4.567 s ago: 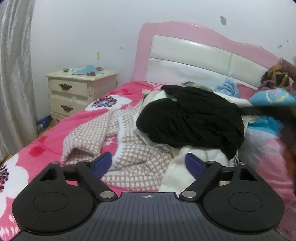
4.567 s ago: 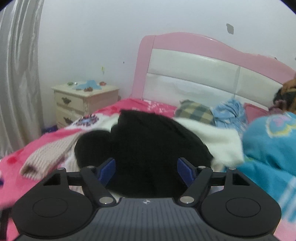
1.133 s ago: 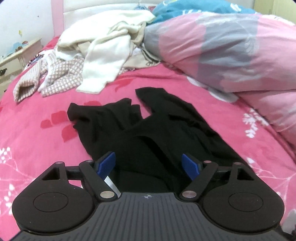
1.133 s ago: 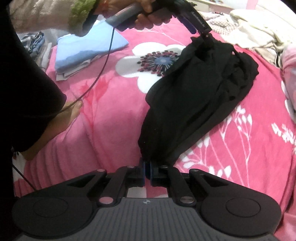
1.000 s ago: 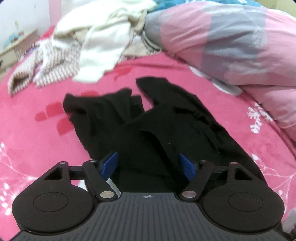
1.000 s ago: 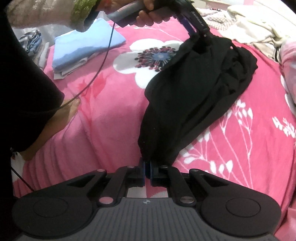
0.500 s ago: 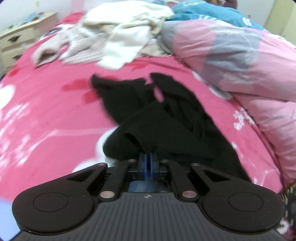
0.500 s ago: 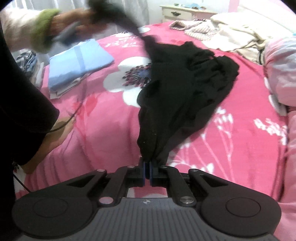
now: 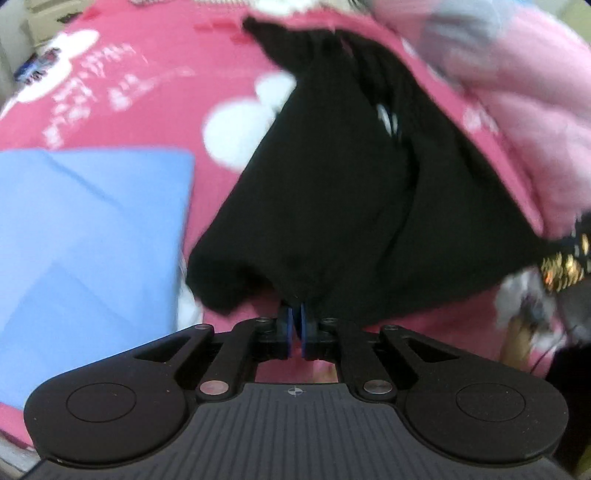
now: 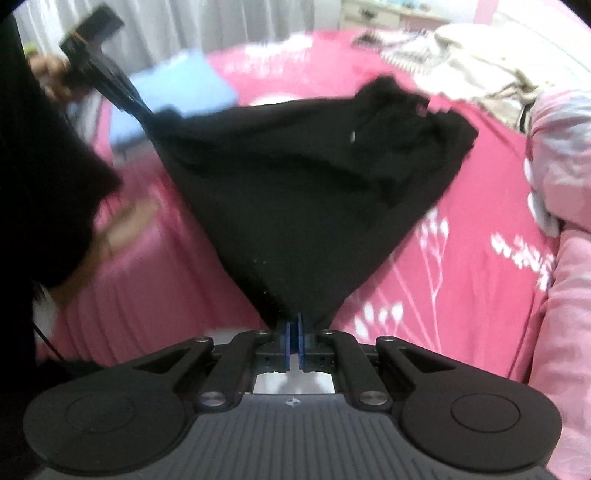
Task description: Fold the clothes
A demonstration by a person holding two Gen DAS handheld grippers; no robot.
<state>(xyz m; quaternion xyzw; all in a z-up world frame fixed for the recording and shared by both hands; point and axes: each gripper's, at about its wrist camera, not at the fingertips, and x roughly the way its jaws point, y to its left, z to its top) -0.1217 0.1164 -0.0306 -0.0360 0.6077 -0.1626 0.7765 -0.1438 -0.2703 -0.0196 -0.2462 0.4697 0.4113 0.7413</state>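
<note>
A black garment [image 9: 351,177] hangs stretched over the pink floral bed. My left gripper [image 9: 295,315] is shut on one edge of it. My right gripper [image 10: 294,325] is shut on another edge of the same black garment [image 10: 303,192]. In the right wrist view the left gripper [image 10: 144,109] shows at the upper left, pinching the cloth's far corner, so the fabric spans taut between the two. The far part of the garment rests bunched on the bedspread. Both views are motion-blurred.
A folded light-blue cloth [image 9: 85,251] lies on the bed at the left, also in the right wrist view [image 10: 184,88]. A pink quilt [image 10: 565,155] is heaped at the right. Cream and checked clothes [image 10: 465,55] lie near the headboard. A nightstand [image 10: 384,14] stands beyond.
The left gripper closed on the black garment and pulled its edge left and toward the foot of the bed. The cloth now spreads wide between both grippers instead of hanging bunched.
</note>
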